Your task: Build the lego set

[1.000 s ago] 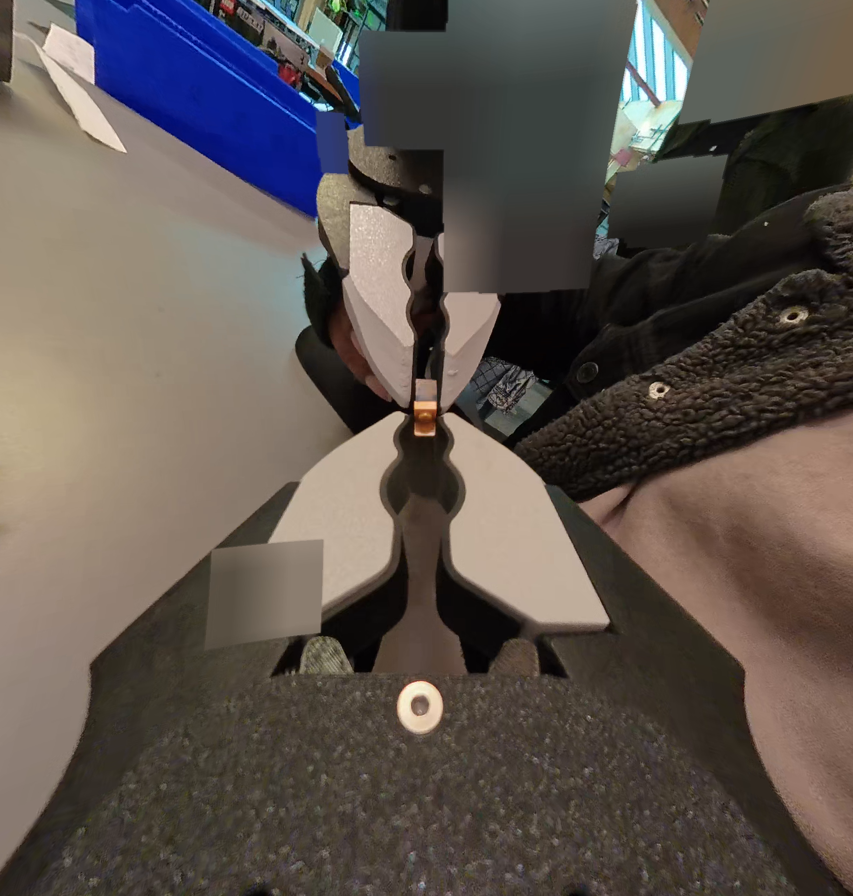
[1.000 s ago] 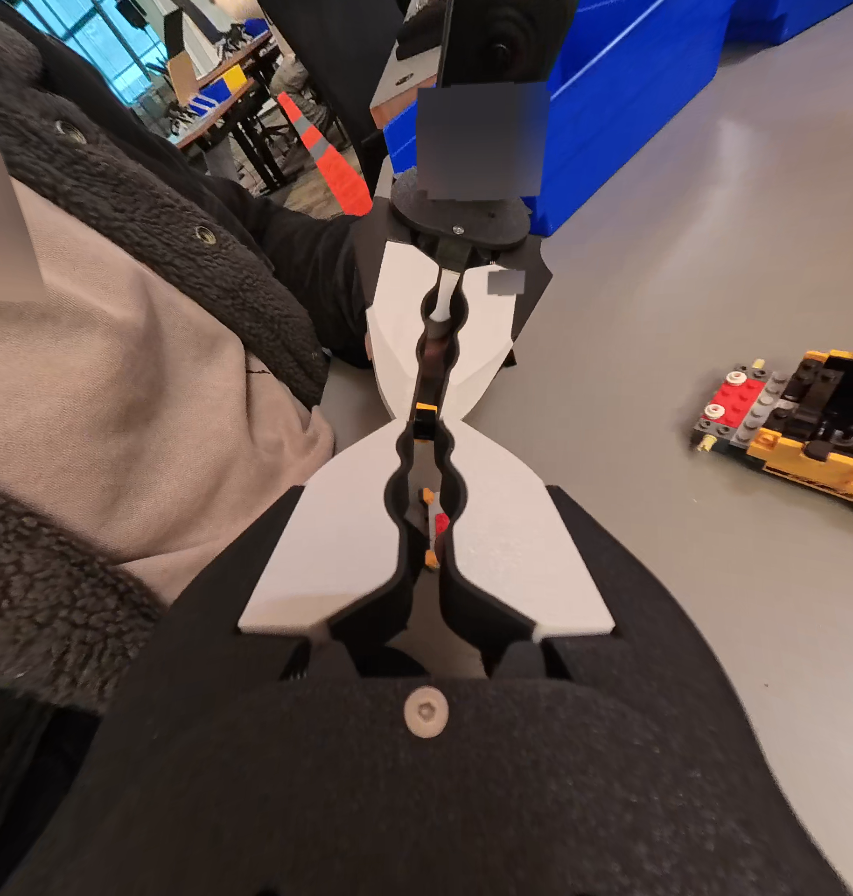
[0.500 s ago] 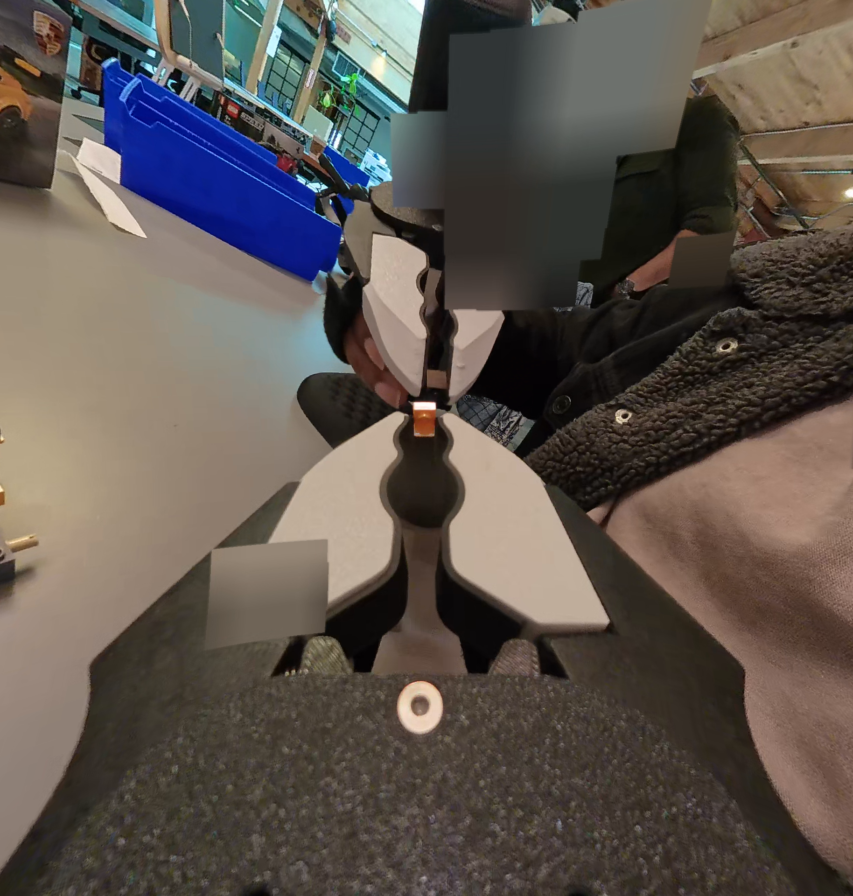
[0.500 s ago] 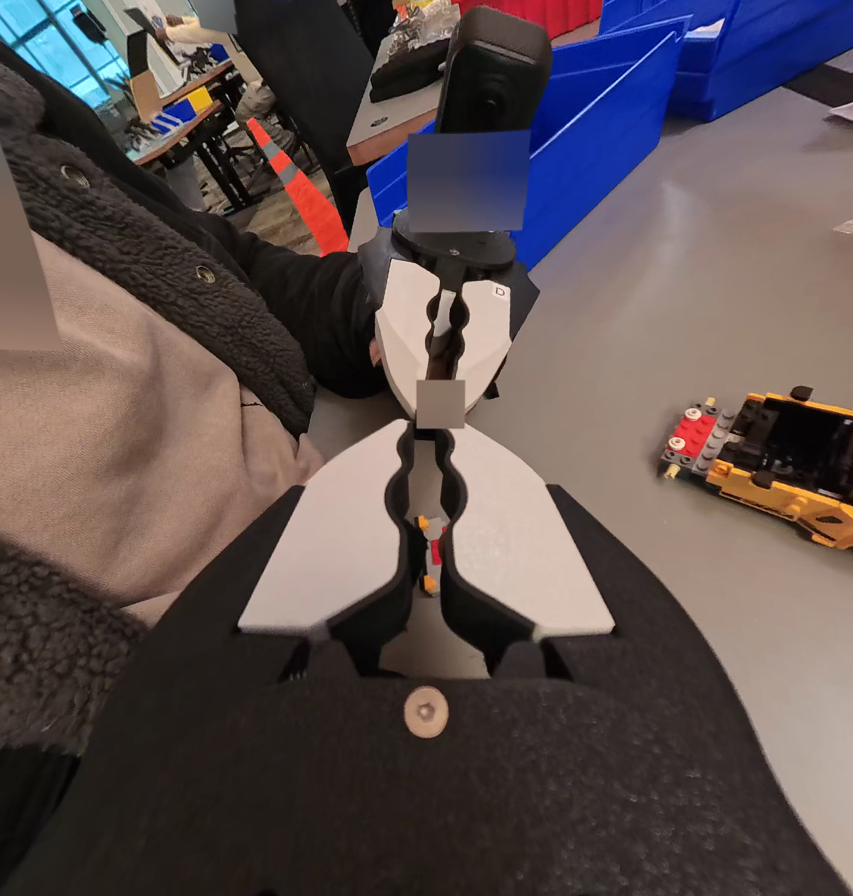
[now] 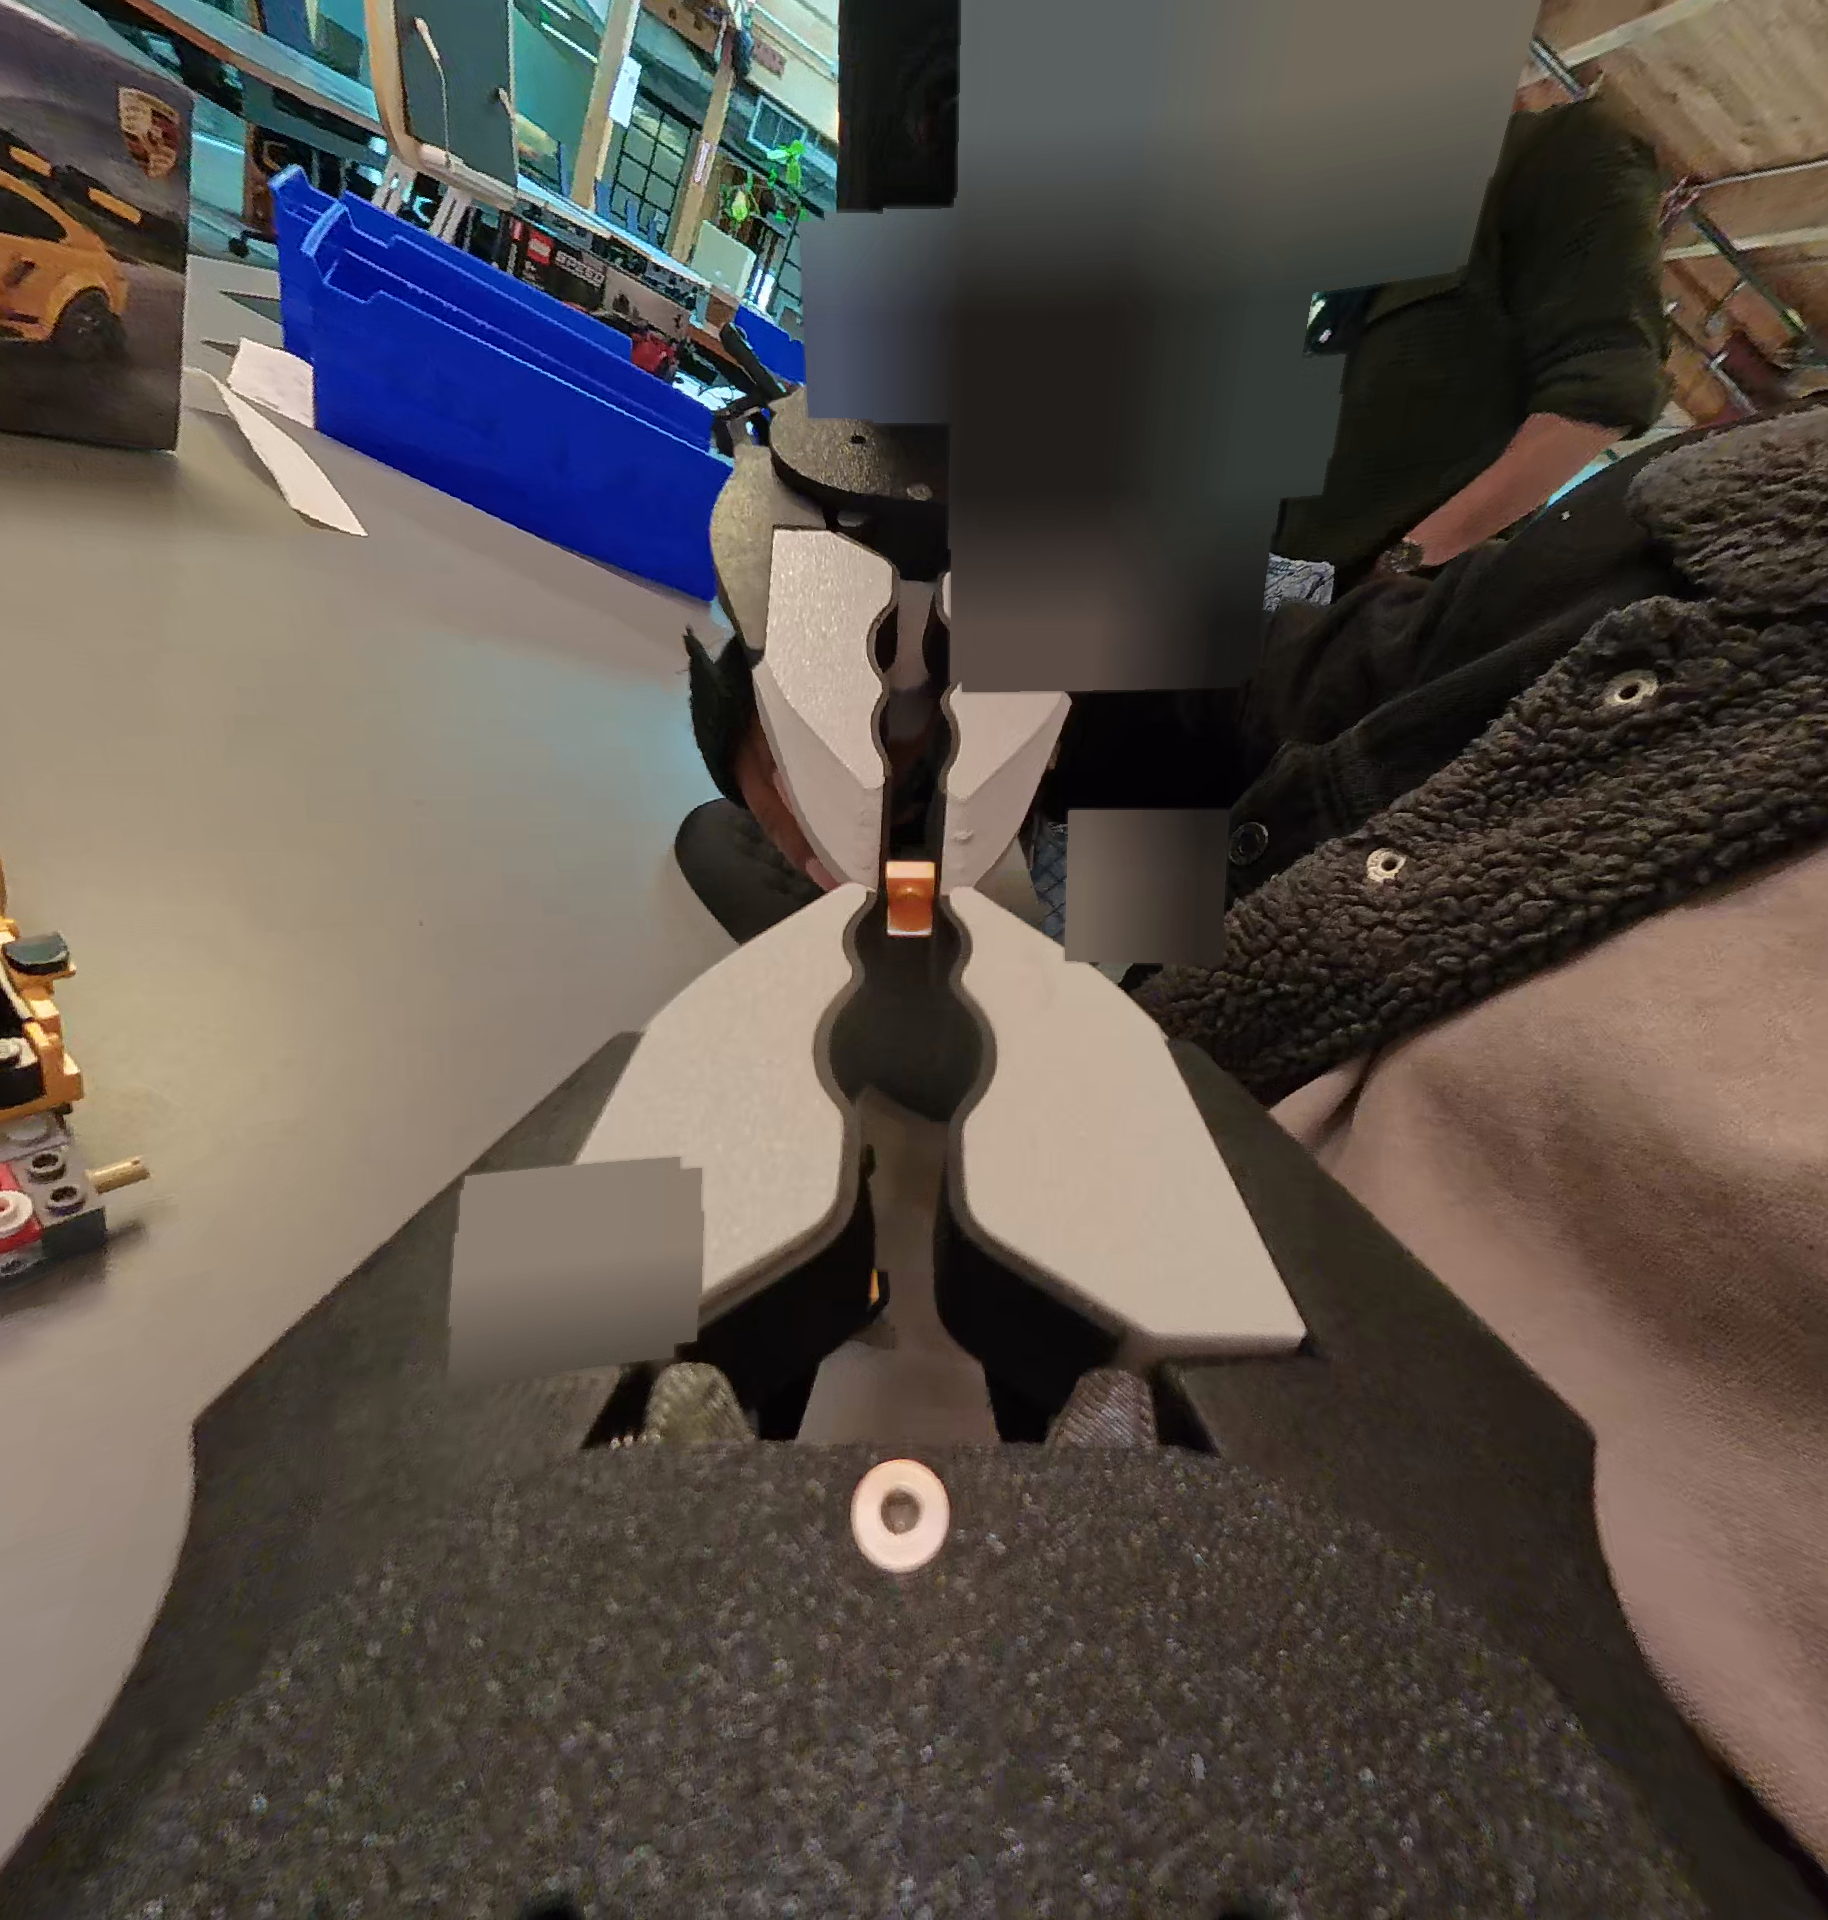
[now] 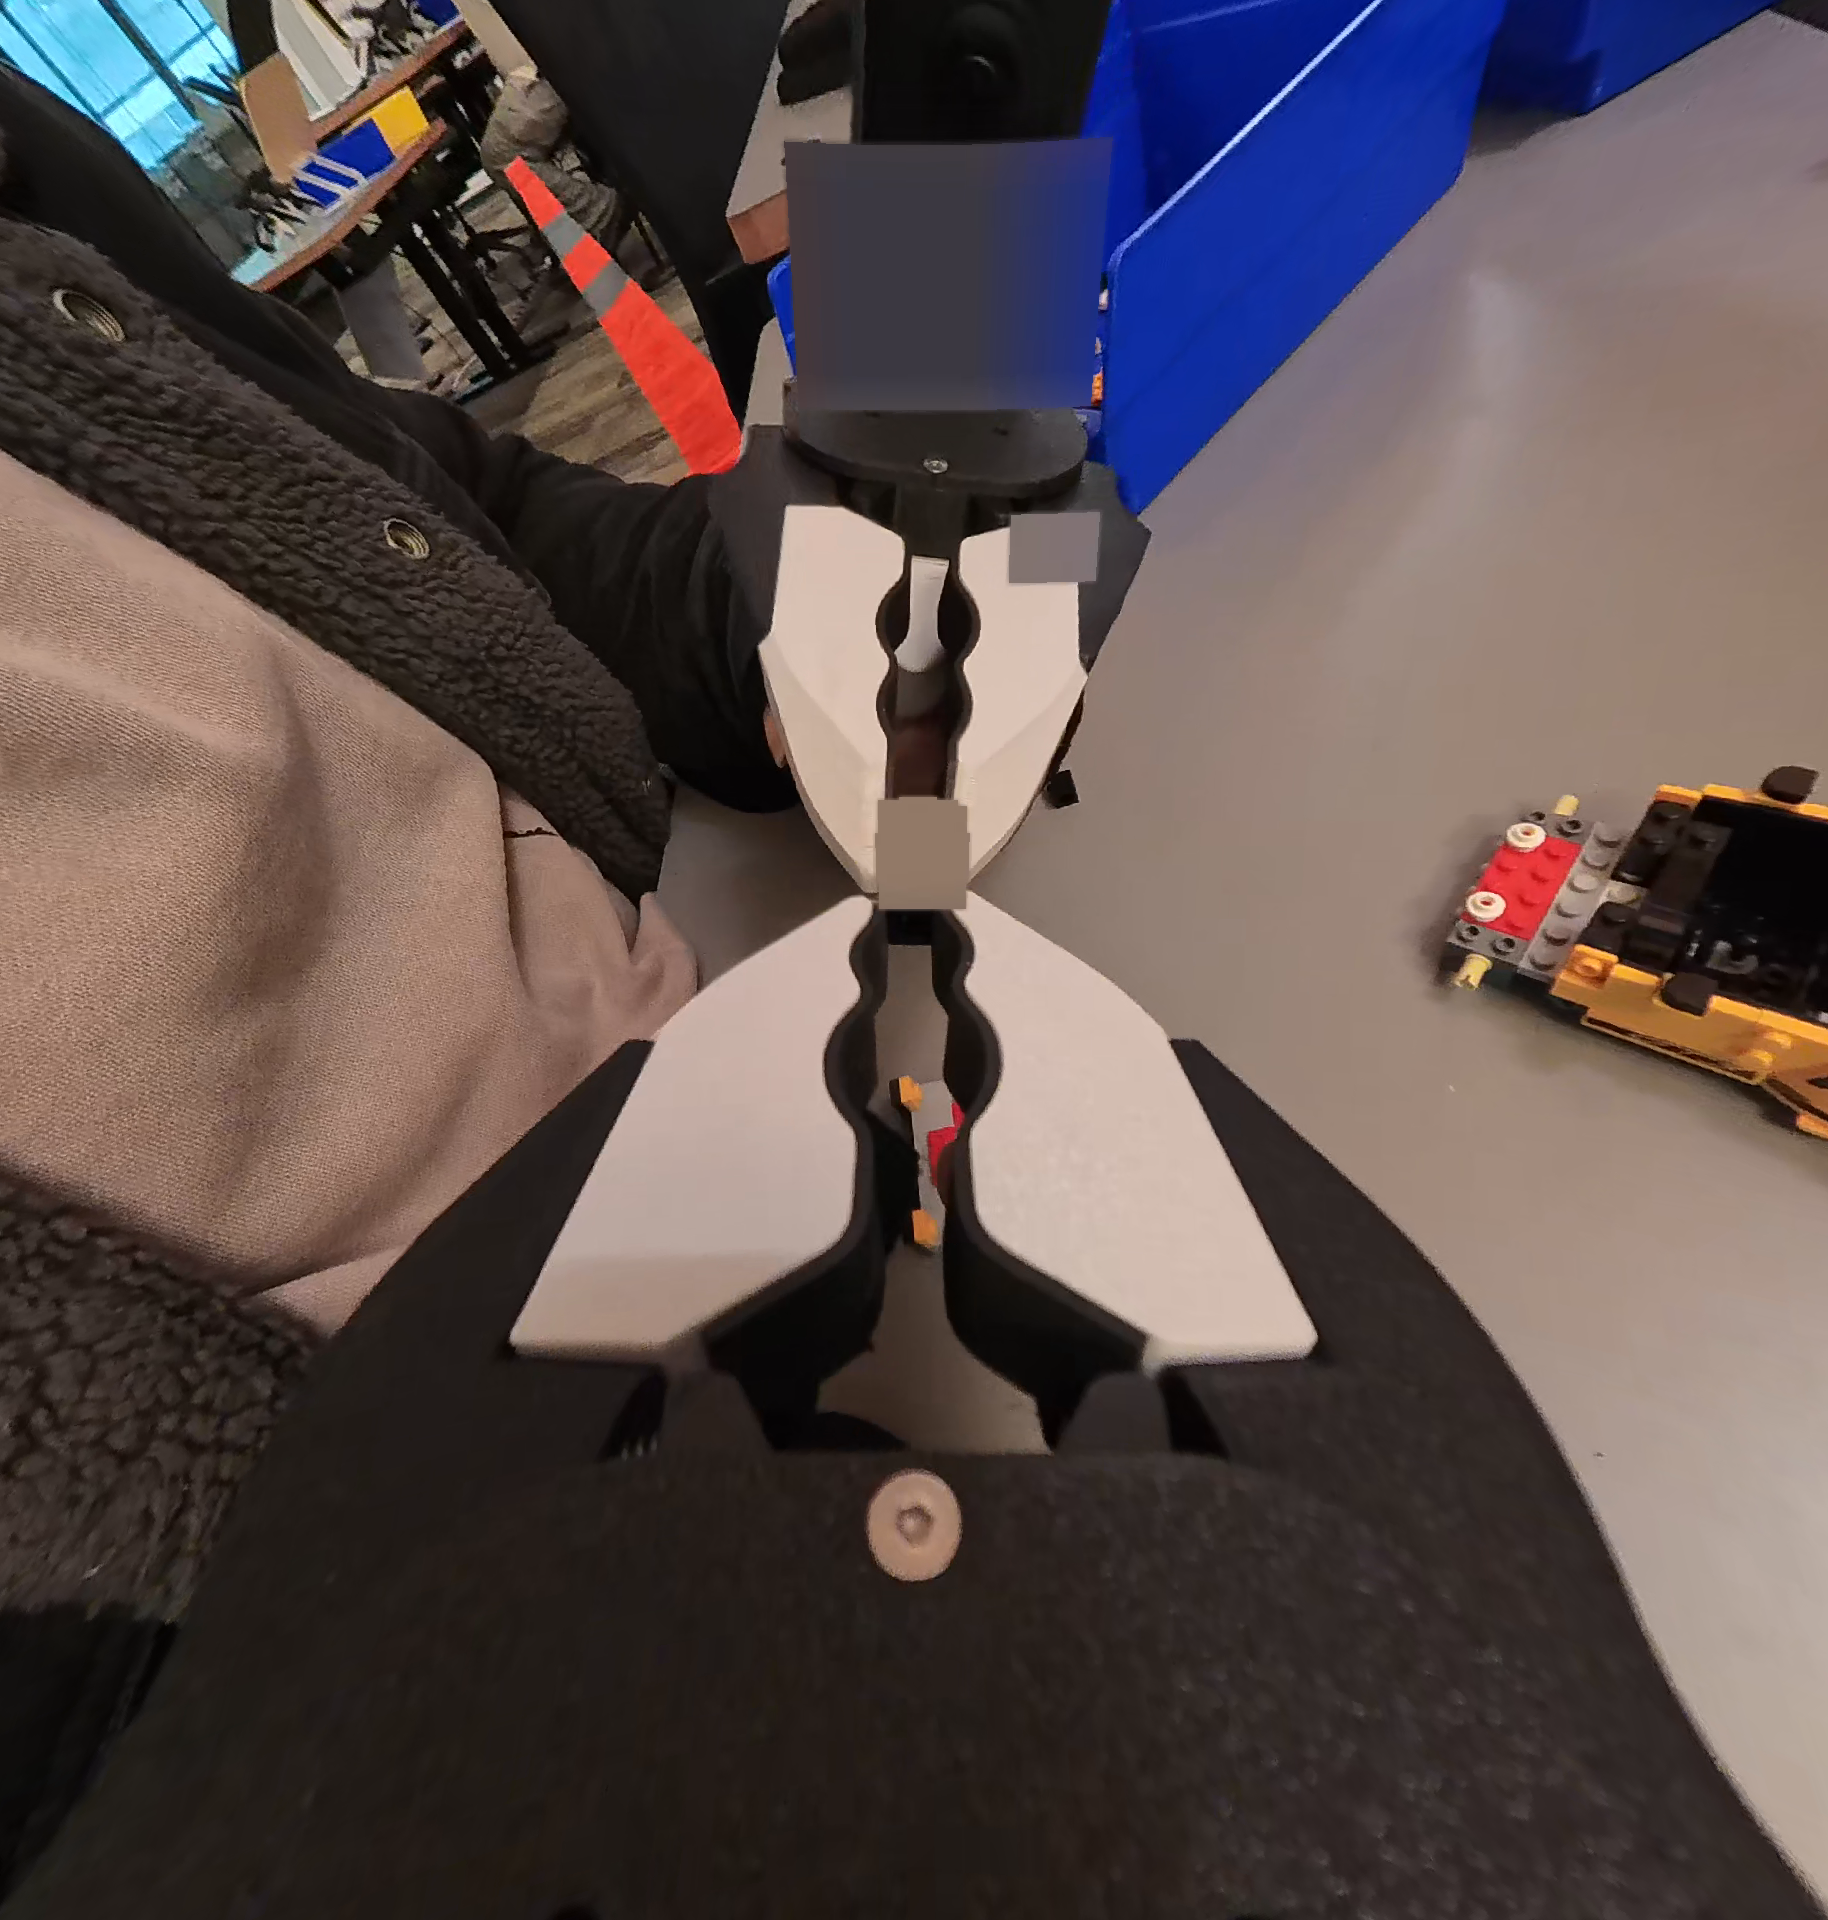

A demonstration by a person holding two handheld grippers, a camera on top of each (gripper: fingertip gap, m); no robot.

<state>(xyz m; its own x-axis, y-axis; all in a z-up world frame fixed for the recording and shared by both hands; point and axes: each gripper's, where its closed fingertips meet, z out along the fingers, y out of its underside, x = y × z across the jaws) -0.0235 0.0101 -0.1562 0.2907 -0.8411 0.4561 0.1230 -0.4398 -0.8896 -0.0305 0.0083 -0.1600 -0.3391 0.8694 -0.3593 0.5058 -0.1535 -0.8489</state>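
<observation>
At the left edge of the left wrist view, a printed cardboard box picturing a yellow car [image 5: 53, 218] is cut off by the frame, and the partly built yellow, black and red lego car [image 5: 11, 1122] on the grey bench [image 5: 370, 831] is seen only by its end. Farther along, beyond the gripper, long blue plastic bins [image 5: 494, 405] stand on the bench; what lies in them cannot be made out.

The left hand-held gripper [image 5: 908, 909] is pressed together at its tips, pinching a small orange lego piece [image 5: 908, 902]. Tip to tip with it, the right hand-held gripper [image 5: 912, 821] faces it, partly covered by a blurred patch.

To the right, a dark fleece jacket [image 5: 1512, 831] and a beige garment [image 5: 1616, 1247] fill the frame.

In the right wrist view the same clothing lies to the left. The right hand-held gripper [image 6: 915, 925] has its tips drawn close, but a blurred patch hides the meeting point, so what it pinches cannot be told. Below, through the gap between its fingers, a small grey, red and orange lego assembly [image 6: 929, 1153] is glimpsed, mostly hidden. A blue bin [image 6: 1253, 260] stands beyond, contents unseen. The lego car [image 6: 1679, 935] lies well to the right, cut off by the frame edge.
</observation>
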